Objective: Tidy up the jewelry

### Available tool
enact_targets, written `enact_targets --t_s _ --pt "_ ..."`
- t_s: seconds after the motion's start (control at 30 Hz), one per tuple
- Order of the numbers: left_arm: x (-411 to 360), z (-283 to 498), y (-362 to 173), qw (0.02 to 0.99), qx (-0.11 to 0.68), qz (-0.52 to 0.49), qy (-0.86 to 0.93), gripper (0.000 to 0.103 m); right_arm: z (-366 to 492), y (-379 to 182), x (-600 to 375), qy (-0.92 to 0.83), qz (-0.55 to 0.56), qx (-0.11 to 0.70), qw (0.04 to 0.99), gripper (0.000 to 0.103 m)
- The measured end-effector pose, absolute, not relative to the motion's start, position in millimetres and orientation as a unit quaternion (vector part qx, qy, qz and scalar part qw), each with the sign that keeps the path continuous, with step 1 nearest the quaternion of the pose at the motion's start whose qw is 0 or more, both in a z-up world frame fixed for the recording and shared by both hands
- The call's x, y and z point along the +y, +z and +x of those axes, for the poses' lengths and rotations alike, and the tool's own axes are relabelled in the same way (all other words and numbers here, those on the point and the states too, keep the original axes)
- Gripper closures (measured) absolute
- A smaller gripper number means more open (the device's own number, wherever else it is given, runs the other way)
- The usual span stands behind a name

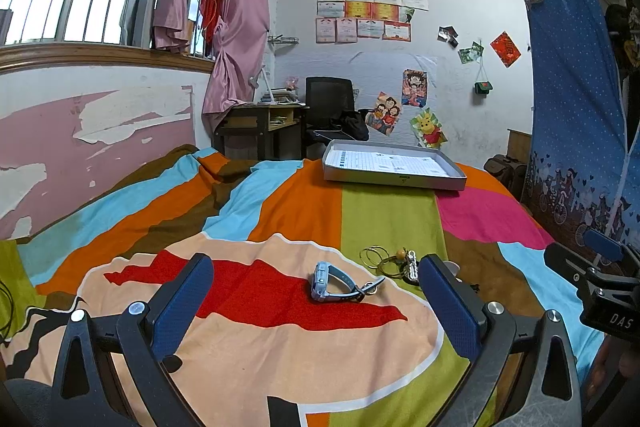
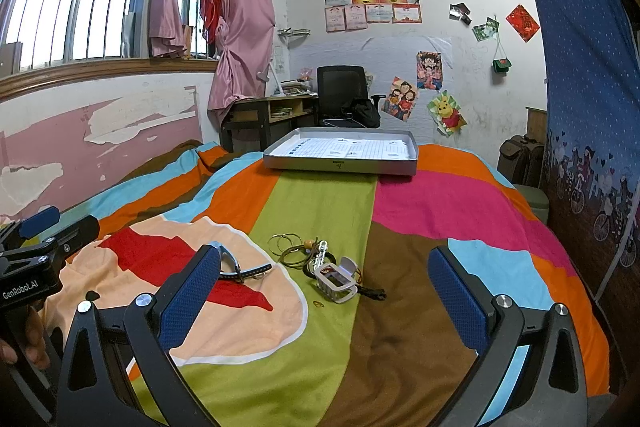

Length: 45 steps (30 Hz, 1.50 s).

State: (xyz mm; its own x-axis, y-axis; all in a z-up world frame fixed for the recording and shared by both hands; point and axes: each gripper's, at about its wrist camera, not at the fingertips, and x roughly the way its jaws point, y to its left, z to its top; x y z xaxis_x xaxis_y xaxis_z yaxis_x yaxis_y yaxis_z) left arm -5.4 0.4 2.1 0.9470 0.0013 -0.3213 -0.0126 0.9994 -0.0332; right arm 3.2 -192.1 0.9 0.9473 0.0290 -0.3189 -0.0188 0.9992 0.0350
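Note:
A light blue watch (image 1: 340, 283) lies on the colourful bedspread, straight ahead of my open, empty left gripper (image 1: 316, 301). Right of it lie thin gold bangles (image 1: 374, 257) and a cord with a wooden bead (image 1: 399, 254). In the right wrist view the bangles (image 2: 284, 242), the beaded cord (image 2: 308, 245), a white square-framed piece (image 2: 336, 281) and a small gold ring (image 2: 318, 304) lie ahead of my open, empty right gripper (image 2: 324, 301). The watch strap (image 2: 246, 271) shows beside its left finger. A grey tray (image 2: 340, 167) lined with paper sits further back on the bed.
The bed runs along a peeling pink wall (image 1: 80, 147) on the left. A blue patterned curtain (image 2: 592, 107) hangs on the right. A desk (image 2: 268, 115) and a black chair (image 2: 344, 95) stand behind the bed. A suitcase (image 2: 520, 155) stands at the far right.

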Motion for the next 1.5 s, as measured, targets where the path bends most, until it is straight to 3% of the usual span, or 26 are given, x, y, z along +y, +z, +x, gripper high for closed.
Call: enact_targets --t_s 0.93,1.17,1.5 --pt "3 -6 7 0.986 0.166 -0.021 0.001 0.000 3 2 -194 0.012 0.019 0.164 0.986 0.001" --pt "16 12 5 0.976 0.210 -0.059 -0.013 0.000 12 -2 -190 0.018 0.035 0.181 0.983 0.001" --pt "33 87 -17 0.952 0.295 -0.080 -0.012 0.000 66 -23 -213 0.026 0.071 0.266 0.961 0.001"
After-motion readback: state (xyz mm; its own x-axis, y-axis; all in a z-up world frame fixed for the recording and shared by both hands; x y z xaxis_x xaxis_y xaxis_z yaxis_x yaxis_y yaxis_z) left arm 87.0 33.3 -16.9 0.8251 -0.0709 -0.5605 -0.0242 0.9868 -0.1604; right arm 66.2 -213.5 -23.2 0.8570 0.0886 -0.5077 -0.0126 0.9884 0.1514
